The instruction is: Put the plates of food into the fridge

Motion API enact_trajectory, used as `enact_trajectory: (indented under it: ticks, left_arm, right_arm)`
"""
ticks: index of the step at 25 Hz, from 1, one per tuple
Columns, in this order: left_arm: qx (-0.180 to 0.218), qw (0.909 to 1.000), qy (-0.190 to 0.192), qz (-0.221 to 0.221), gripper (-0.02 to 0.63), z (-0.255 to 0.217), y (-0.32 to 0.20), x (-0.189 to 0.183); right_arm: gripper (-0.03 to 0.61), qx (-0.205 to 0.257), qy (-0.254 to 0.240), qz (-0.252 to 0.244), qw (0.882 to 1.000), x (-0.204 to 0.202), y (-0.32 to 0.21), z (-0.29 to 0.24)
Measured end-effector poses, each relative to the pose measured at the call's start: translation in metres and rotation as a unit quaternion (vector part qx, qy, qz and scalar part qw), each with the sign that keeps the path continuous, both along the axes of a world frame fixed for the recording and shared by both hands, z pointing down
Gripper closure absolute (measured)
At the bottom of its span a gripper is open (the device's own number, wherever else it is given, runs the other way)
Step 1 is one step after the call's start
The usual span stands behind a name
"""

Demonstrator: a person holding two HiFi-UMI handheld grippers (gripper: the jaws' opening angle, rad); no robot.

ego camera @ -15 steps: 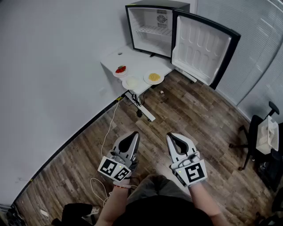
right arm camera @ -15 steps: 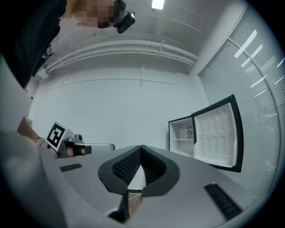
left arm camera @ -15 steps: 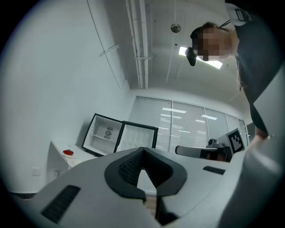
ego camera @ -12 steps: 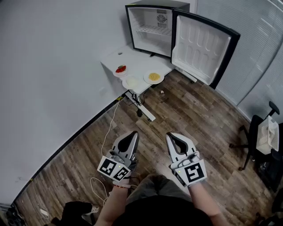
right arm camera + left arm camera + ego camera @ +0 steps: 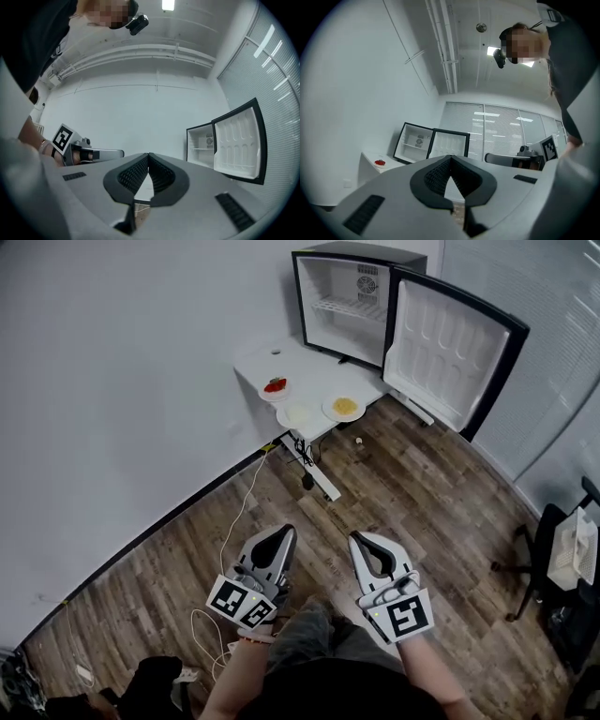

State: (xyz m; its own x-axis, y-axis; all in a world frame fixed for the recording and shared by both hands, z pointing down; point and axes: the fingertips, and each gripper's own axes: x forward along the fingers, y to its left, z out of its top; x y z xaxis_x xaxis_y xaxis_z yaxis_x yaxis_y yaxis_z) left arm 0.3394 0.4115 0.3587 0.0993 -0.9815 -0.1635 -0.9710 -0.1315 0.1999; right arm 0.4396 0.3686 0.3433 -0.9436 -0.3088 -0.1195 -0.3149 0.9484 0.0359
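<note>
Since half a second back, the black mini fridge point(image 5: 342, 301), door open, and the white desk point(image 5: 267, 360) have slid rightward in the head view. Three small white plates of food point(image 5: 329, 410) wait on the desk, well apart from both claws. A shallow grip on a thin rim could tip a plate and spill its food. The left claw point(image 5: 280, 536) and right claw point(image 5: 360, 541) are pinched closed, holding nothing.

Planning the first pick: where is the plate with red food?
In the head view the red-food plate sits on the white table, leftmost of three plates, near the fridge.
</note>
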Motion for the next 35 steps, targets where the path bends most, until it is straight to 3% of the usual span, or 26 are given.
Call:
enact_trajectory:
  ticks: [10, 21, 27, 35]
  left_arm:
    - [0.009, 0.9999, -0.010, -0.001, 0.607, -0.004, -0.029, -0.052]
    - [0.008, 0.9988, -0.017, 0.046, 0.607, 0.003, -0.094, -0.169]
    - [0.010, 0.9973, -0.015, 0.071, 0.607, 0.003, -0.118, -0.225]
    - [0.006, 0.9950, -0.005, 0.099, 0.607, 0.018, -0.154, -0.257]
  right_arm:
    - [0.575, 0.009, 0.011, 0.009, 1.000, -0.049, -0.028, 0.009]
    - [0.575, 0.016, 0.011, 0.050, 0.999, -0.170, -0.081, 0.014]
    - [0.575, 0.008, 0.040, 0.077, 0.996, -0.221, -0.102, 0.028]
    - [0.575, 0.012, 0.049, 0.108, 0.993, -0.253, -0.132, 0.032]
